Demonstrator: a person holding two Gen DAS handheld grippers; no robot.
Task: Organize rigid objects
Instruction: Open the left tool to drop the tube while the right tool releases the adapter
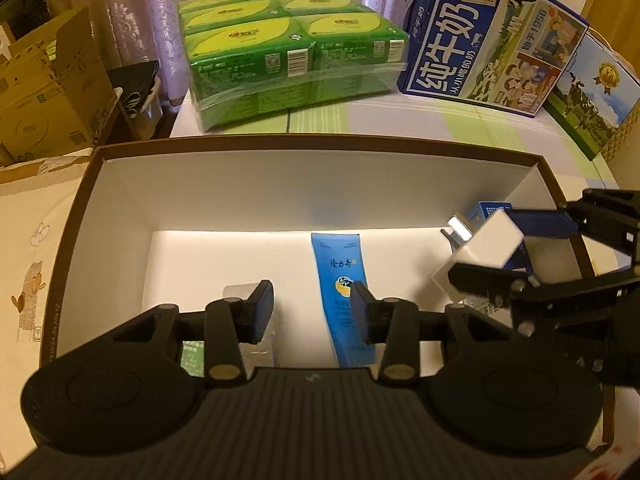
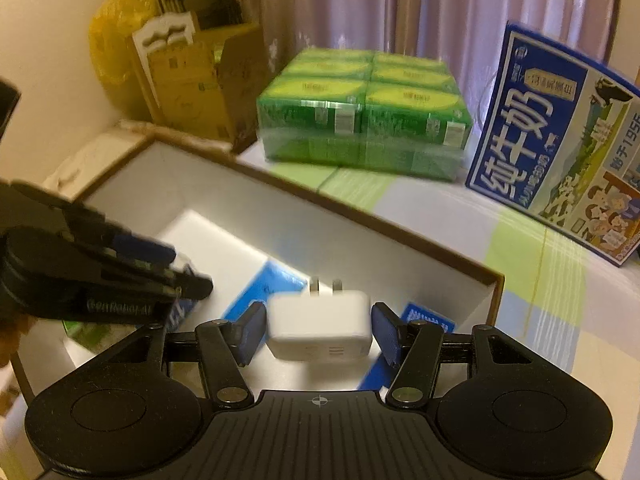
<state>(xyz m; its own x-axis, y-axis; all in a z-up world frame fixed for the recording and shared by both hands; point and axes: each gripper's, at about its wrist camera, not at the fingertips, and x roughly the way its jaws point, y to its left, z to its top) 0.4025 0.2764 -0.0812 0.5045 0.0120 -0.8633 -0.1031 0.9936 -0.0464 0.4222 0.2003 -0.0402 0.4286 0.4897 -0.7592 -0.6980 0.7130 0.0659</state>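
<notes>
While the left gripper (image 1: 312, 312) hangs over the brown-rimmed box (image 1: 280, 148) with jaws apart and nothing between them, a blue tube (image 1: 340, 280) lies on the box floor and the right gripper (image 2: 319, 330) clamps a white plug adapter (image 2: 320, 330) near the right wall.
</notes>
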